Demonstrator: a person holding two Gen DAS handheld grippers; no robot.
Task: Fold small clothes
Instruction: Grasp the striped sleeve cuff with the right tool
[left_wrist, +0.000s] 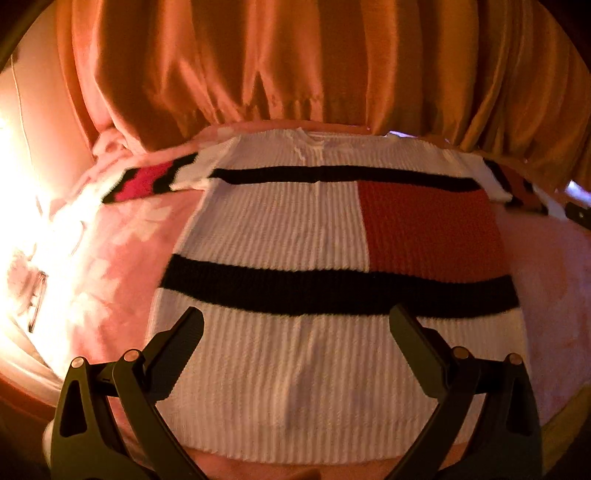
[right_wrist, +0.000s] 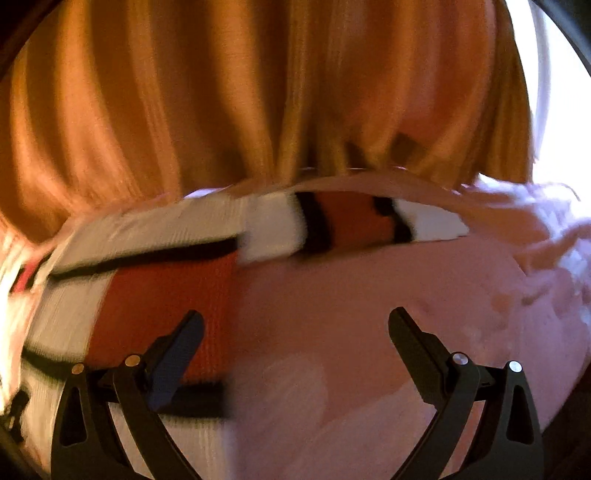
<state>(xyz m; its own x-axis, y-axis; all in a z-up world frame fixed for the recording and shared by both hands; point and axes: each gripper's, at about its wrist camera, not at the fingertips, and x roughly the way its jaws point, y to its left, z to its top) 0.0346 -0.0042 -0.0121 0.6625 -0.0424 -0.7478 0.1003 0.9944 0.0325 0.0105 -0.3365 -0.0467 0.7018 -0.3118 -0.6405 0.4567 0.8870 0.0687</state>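
On the pink blanket (left_wrist: 122, 236) with its pale flower pattern, we see a small knitted sweater (left_wrist: 288, 221) lying flat and spread out, neck toward the orange curtain (left_wrist: 295, 62) that hangs along the far edge. The sweater is white ribbed knit with two black bands across the body and a red block (left_wrist: 428, 229) between them on one side; both short sleeves lie stretched outward, each banded black, red and black. Our left hand-held gripper (left_wrist: 295, 325) hovers above the sweater's lower white part near the hem, its two black fingers spread wide with nothing between them. In the right wrist view, which is blurred, our right hand-held gripper (right_wrist: 295, 325) is likewise spread wide and empty, placed over the sweater's side edge (right_wrist: 229, 332): one finger (right_wrist: 184, 332) is over the red block and the other finger (right_wrist: 410, 332) is over bare blanket. The nearer sleeve (right_wrist: 347, 221) lies beyond it, extended flat on the blanket. Whether either gripper touches the fabric, we cannot tell. Strong light washes out the far left of the left wrist view.
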